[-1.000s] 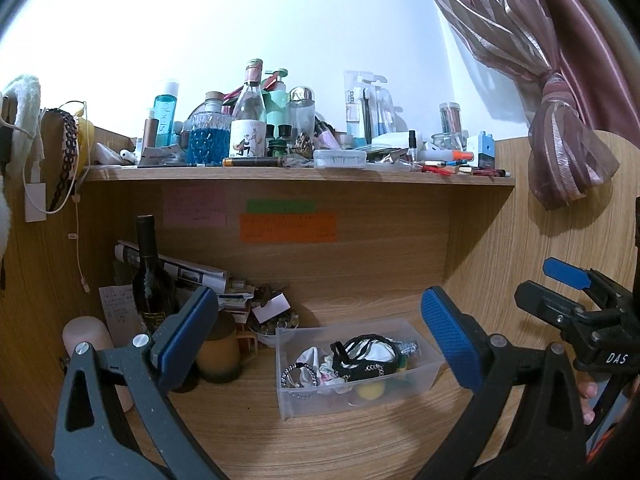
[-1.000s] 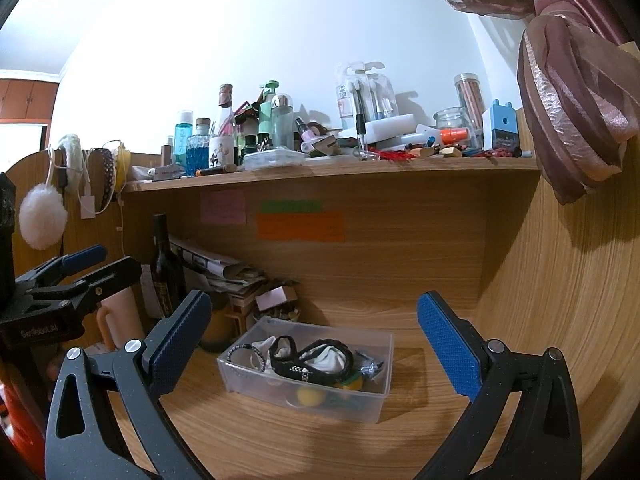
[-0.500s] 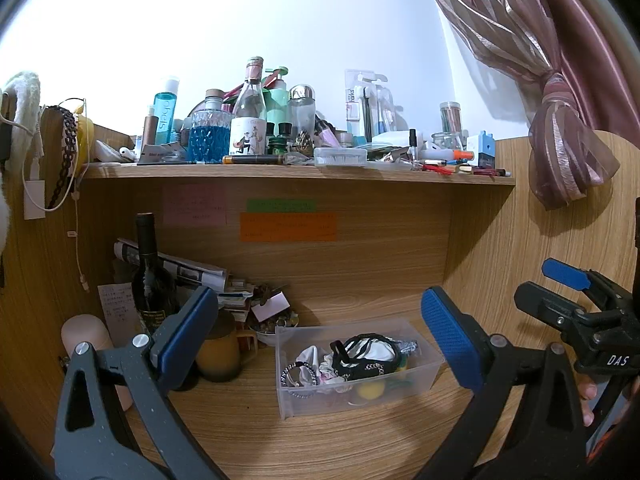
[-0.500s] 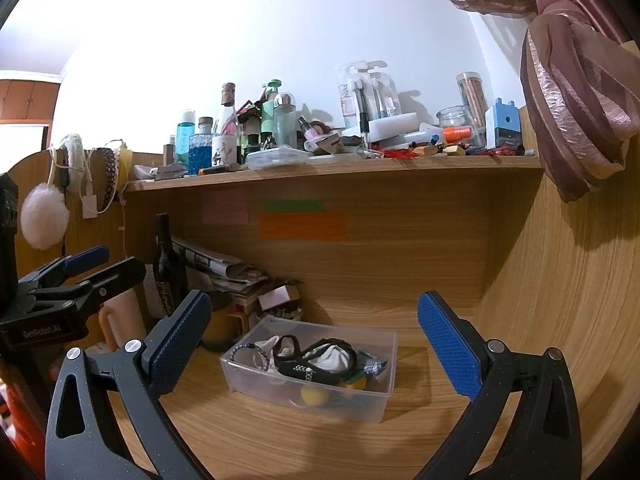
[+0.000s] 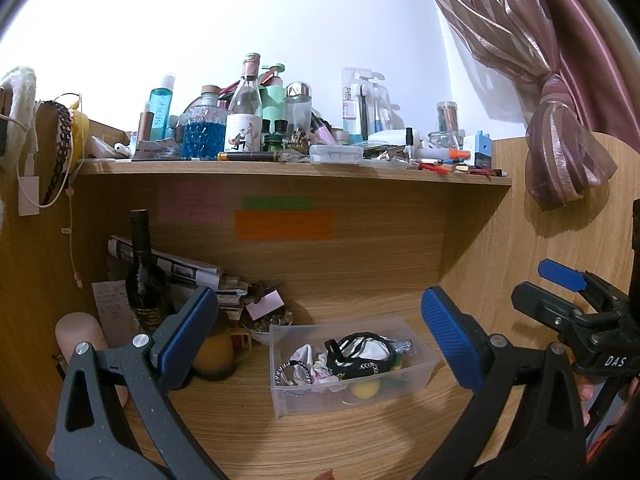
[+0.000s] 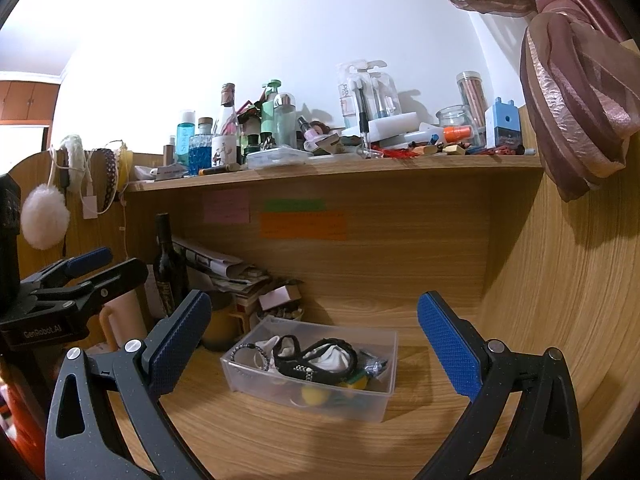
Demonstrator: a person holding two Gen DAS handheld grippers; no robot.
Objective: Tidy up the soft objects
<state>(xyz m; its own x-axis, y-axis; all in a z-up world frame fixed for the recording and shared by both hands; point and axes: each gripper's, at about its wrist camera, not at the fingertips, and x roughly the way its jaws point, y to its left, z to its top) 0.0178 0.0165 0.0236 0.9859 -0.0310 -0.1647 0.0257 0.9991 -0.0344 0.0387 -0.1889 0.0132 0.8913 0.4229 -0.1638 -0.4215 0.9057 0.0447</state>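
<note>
Okay, I see both claws spread wide, empty; clear rectangular plastic bin (image 6: 362, 400) at 6 o'clock holds black studded band (image 6: 316, 368), white cloth (image 6: 332, 356).

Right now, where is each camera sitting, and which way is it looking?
Left wrist: on the left gripper, facing the desk nook; its open blue fingers show, with the right gripper at the right edge.
Right wrist: on the right gripper, facing the same nook; its open fingers show, with the left gripper at the left edge.
Shared: the clear box of soft things, and the dark bottle.
</note>
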